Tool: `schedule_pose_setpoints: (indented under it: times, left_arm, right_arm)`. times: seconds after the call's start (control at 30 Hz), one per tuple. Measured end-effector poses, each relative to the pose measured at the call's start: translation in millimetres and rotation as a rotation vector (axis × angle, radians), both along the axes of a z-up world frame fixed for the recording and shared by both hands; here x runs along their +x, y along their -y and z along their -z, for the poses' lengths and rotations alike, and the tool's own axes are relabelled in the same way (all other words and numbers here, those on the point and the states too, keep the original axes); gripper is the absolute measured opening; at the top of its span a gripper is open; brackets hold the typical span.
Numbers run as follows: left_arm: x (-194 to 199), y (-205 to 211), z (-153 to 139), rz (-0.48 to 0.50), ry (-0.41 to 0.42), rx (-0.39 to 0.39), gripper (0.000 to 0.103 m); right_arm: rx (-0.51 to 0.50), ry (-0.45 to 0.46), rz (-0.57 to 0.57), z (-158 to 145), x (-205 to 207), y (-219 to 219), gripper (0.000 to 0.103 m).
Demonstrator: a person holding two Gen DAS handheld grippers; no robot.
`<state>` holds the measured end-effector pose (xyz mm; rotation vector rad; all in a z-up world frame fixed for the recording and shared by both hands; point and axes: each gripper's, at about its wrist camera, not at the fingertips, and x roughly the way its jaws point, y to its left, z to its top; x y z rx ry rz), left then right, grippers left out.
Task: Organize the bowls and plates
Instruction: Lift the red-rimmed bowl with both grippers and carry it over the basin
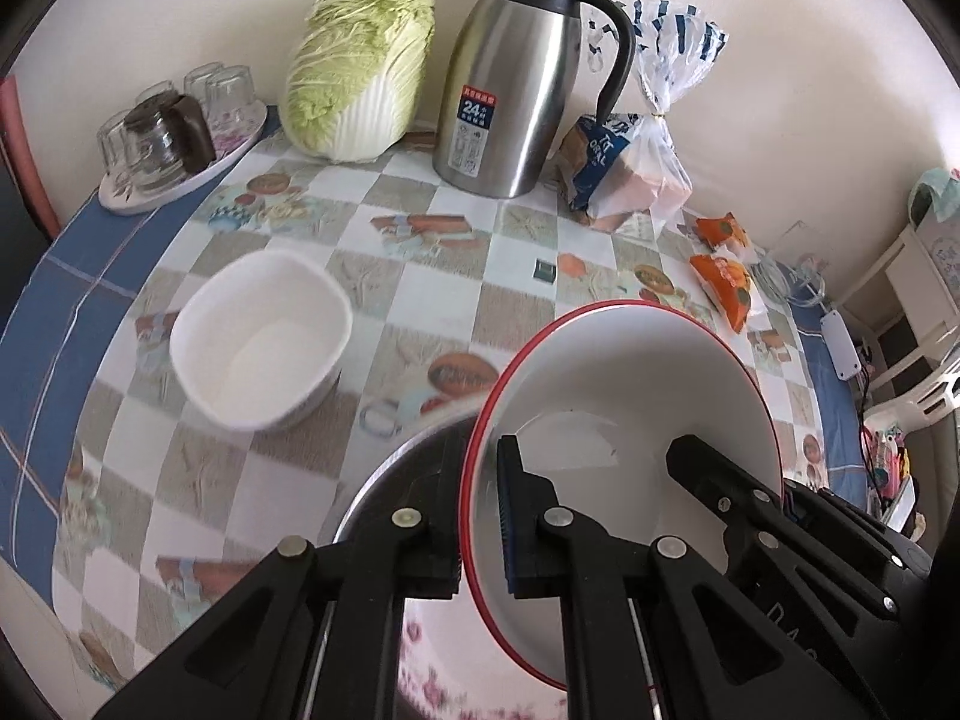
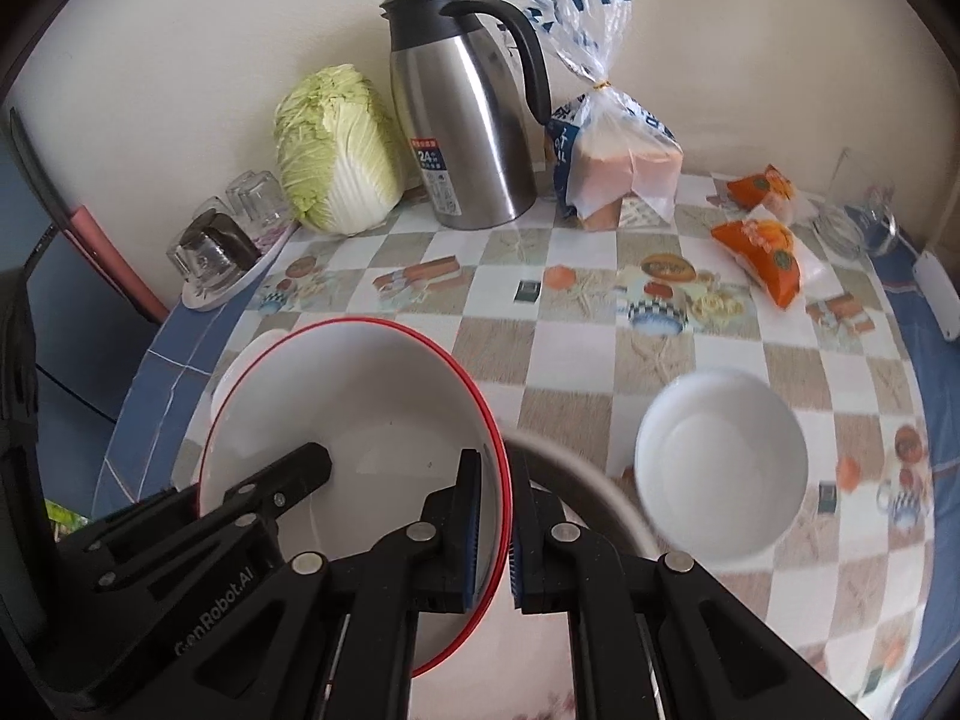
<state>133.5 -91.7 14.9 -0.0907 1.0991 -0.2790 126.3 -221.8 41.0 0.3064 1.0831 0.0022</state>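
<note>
A: How do the two tongs stand?

B: The left gripper point(image 1: 480, 516) is clamped on the left rim of the red-rimmed bowl point(image 1: 630, 396), one finger inside and one outside. The right gripper point(image 2: 493, 522) is clamped on the opposite rim of the same bowl, in the same way.

A: How does this bowl look?

B: It is white and glossy inside, round and deep, with a thin red line along the edge. It is tilted, held between both grippers over a metal basin point(image 1: 396, 468) and a flowered plate point(image 1: 432, 660).

A: And around it?

B: A white squarish bowl point(image 1: 261, 339) stands on the checkered tablecloth point(image 1: 420, 252) to the left, and a small round white bowl point(image 2: 720, 468) to the right. Near the wall are a tray of upturned glasses point(image 1: 162, 138), a cabbage point(image 1: 360, 66), a steel jug point(image 1: 510, 90), a bread bag point(image 2: 618, 162) and orange packets point(image 2: 762, 252).
</note>
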Motion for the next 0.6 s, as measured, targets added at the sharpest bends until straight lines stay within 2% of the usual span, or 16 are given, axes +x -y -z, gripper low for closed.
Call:
schedule_pose_setpoints:
  times: [0.4, 0.6]
  left_arm:
    - [-36, -24, 15, -0.039, -0.006, -0.022, 0.009]
    - [-40, -27, 19, -0.04, -0.004, -0.02, 0.009]
  right_arm:
    - [-0.006, 0.013, -0.01, 9, -45, -25, 0.009]
    - [0.016, 0.009, 0.04, 14, -54, -29, 0.009]
